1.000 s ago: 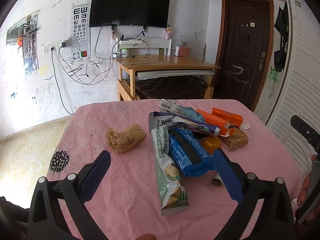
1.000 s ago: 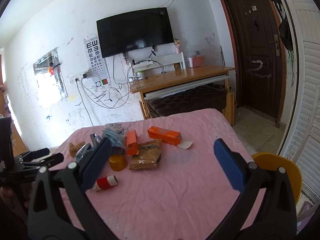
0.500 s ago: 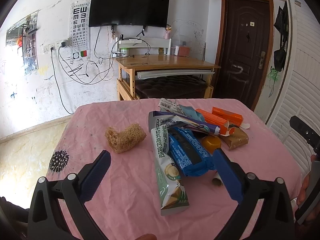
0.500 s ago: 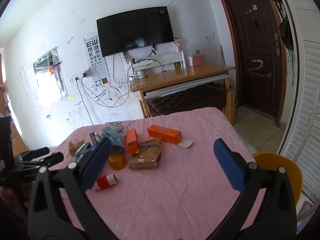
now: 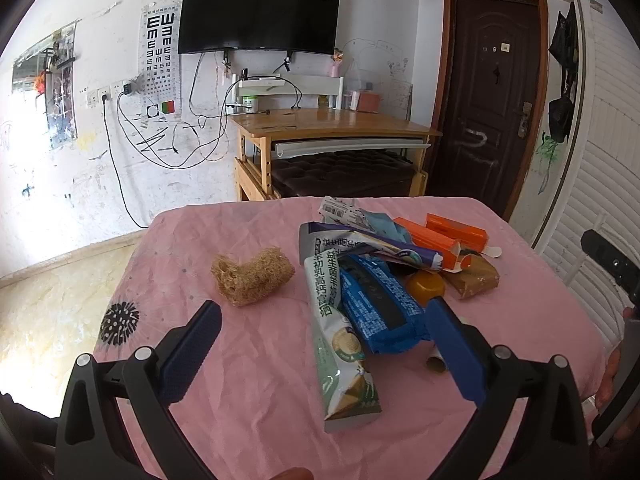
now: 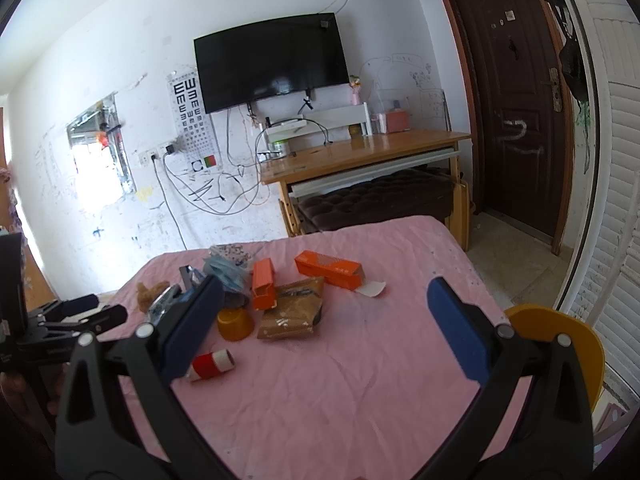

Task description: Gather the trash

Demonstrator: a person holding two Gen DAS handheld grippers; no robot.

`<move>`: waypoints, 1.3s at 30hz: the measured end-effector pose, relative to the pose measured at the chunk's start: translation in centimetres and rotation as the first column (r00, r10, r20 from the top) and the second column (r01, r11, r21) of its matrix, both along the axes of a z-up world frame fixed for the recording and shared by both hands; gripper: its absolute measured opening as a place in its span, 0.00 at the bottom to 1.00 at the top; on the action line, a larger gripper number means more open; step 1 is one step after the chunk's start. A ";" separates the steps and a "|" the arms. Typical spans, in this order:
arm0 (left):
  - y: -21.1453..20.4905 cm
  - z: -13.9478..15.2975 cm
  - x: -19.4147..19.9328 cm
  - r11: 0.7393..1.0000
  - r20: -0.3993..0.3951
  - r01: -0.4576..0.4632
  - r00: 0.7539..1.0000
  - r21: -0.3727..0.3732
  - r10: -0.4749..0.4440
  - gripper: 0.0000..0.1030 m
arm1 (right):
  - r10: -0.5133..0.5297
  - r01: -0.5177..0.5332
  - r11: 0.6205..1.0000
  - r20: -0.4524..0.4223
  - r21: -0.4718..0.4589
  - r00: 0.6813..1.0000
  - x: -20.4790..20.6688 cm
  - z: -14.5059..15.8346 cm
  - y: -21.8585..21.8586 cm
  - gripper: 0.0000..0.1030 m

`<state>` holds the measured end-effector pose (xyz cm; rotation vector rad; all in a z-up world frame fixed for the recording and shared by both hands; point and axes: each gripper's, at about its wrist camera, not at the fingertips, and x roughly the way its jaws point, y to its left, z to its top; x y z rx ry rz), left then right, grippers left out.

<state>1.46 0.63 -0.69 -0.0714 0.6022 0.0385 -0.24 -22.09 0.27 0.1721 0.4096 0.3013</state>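
Trash lies in a heap on the pink tablecloth [image 5: 248, 360]: a long green-white wrapper [image 5: 340, 344], a blue wrapper [image 5: 380, 312], a purple wrapper [image 5: 376, 244], two orange boxes [image 5: 456, 232], a brown packet [image 5: 474, 280], an orange cap [image 5: 426, 286] and a loofah piece [image 5: 252, 276]. My left gripper [image 5: 322, 348] is open and empty, above the table's near side, the wrappers between its fingers. My right gripper [image 6: 320, 320] is open and empty over the table's right part; a red-white roll [image 6: 210, 365], the cap [image 6: 235, 323] and packet [image 6: 292, 314] lie ahead of it.
A yellow chair [image 6: 560, 332] stands at the table's right edge. A wooden desk [image 5: 332, 128] with a dark bench stands against the far wall under a TV [image 5: 256, 20]. A dark door [image 5: 488, 96] is at right.
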 end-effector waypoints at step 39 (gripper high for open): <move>6.7 -2.3 11.5 0.991 -0.309 0.135 0.943 0.023 -0.121 0.55 | 0.228 -0.258 0.965 -0.353 -0.042 0.908 19.1 0.7 4.3 0.96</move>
